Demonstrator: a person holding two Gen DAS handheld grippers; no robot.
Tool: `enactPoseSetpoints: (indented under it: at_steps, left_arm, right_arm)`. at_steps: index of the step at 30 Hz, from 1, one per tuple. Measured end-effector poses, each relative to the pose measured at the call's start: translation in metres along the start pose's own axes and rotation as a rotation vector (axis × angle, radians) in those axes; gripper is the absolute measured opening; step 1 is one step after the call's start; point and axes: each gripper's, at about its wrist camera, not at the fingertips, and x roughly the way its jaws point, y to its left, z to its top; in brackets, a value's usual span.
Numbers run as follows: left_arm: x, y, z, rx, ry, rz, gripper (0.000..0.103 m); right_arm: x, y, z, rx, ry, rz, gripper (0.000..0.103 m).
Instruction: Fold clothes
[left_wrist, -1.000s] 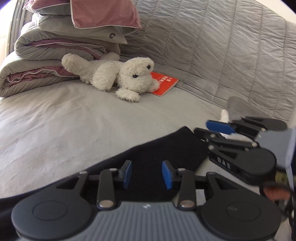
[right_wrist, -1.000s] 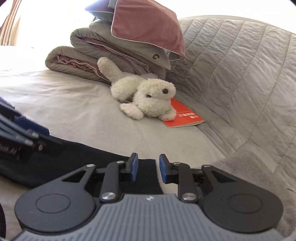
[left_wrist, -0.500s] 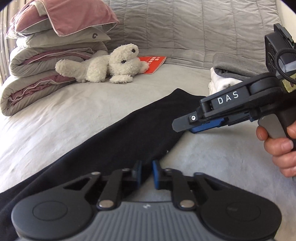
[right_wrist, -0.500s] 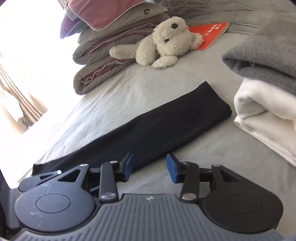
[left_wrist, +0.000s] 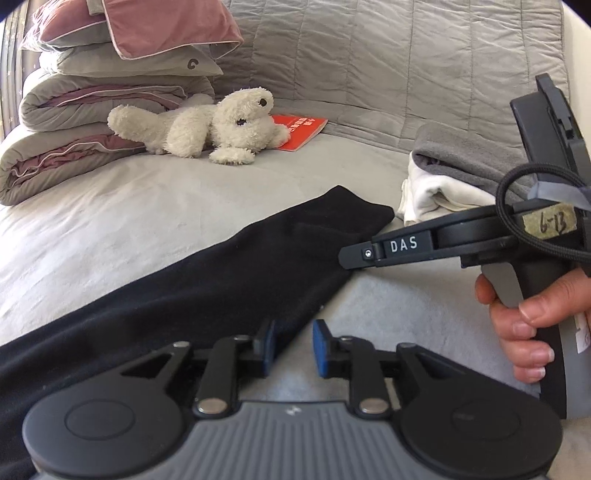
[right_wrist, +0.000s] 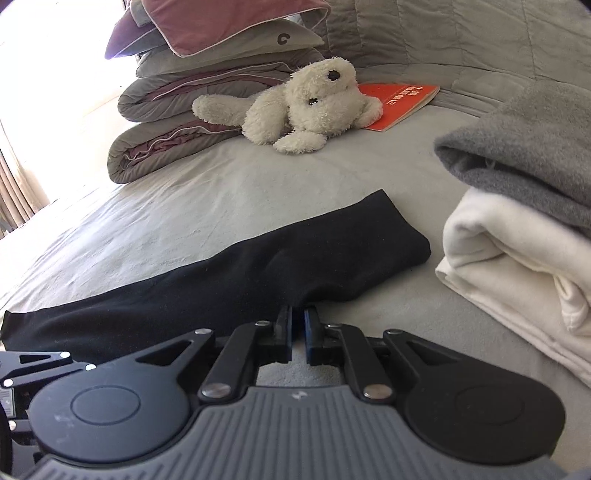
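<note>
Right wrist view: right gripper (right_wrist: 297, 334), fingers just closing to a narrow gap, meets the black garment (right_wrist: 229, 280) edge, a strip across mid-frame on the bed (right_wrist: 207, 192); left gripper (left_wrist: 291, 349), just reopening, straddles that edge unclamped; pinch both layers squarely before lifting.

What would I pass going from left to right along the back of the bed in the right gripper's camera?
Folded duvets → white plush dog → red booklet → grey folded garment.
</note>
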Motion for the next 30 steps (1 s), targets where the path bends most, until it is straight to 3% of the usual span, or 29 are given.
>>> enactPoseSetpoints:
  at_steps: [5,9,14,18,20,24,30]
  left_arm:
    - [-0.035,0.015,0.000,0.009,-0.019,0.010,0.043]
    - [-0.048,0.045,-0.001,0.024,-0.006,0.100,0.043]
    - [-0.043,0.074,-0.012,-0.031,0.031,0.056,0.041]
    - [-0.037,0.071,-0.032,-0.058,0.045,0.018,0.040]
    - [-0.040,0.066,-0.042,-0.043,0.023,0.024,0.040]
    - [-0.045,0.058,-0.052,-0.012,-0.003,0.029,0.040]
    - [-0.047,0.059,-0.054,-0.017,-0.016,0.025,0.040]
  right_arm:
    - [-0.017,0.002,0.007,-0.074,-0.046,-0.017,0.023]
    - [-0.014,0.019,0.014,-0.172,-0.059,0.019,0.023]
    - [0.008,0.054,0.020,-0.302,-0.033,0.182,0.023]
    - [0.026,0.082,0.016,-0.358,0.054,0.359,0.023]
    - [0.036,0.094,0.013,-0.386,0.094,0.398,0.023]
    - [0.062,0.126,0.004,-0.490,0.158,0.405,0.023]
    - [0.091,0.157,0.008,-0.591,0.096,0.358,0.023]
